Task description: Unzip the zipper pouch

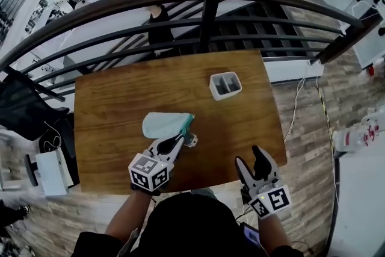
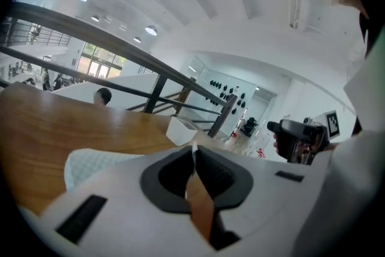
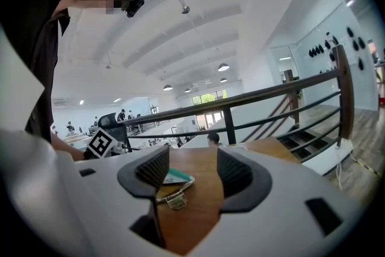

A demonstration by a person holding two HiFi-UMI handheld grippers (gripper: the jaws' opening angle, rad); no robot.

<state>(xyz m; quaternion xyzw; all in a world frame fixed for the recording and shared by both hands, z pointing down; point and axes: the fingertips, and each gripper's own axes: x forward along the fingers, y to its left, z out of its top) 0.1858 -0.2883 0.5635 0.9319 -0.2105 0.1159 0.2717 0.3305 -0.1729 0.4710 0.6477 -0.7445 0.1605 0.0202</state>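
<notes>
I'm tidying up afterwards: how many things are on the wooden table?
2: a pale green pouch near the front middle, and a white box farther back, to its right. Nothing else shows.

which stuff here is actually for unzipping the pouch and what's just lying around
For the job: zipper pouch; left gripper, shut on its edge; right gripper, open, empty.
Lying about: white two-slot holder on the table; white box beside the table.
</notes>
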